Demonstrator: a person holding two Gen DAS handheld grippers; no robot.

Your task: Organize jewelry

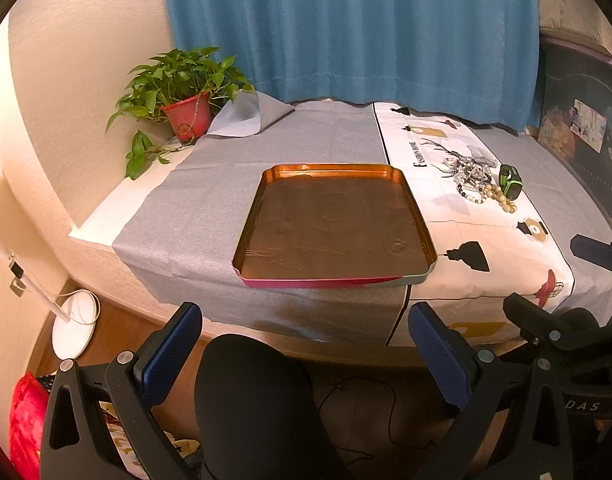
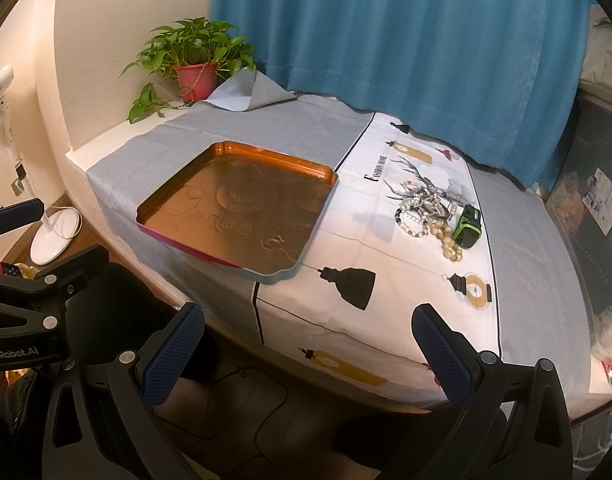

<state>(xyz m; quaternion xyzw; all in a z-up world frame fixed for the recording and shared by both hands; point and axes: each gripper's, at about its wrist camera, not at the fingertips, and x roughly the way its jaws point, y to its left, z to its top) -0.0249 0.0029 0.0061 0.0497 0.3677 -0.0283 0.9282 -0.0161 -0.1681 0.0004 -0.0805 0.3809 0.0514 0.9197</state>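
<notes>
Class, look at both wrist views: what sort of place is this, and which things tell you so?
Probably a room in a home, perhaps a bedroom or study. A blue curtain hangs behind a cloth-covered table, a potted plant sits in the corner, and a standing fan rests on a wooden floor.

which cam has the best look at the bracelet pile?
Right wrist: the bracelet pile sits nearer the frame's middle, with separate bead strands and the green watch beside it distinguishable. In the left wrist view the pile is smaller, off at the right, more jumbled.
</notes>
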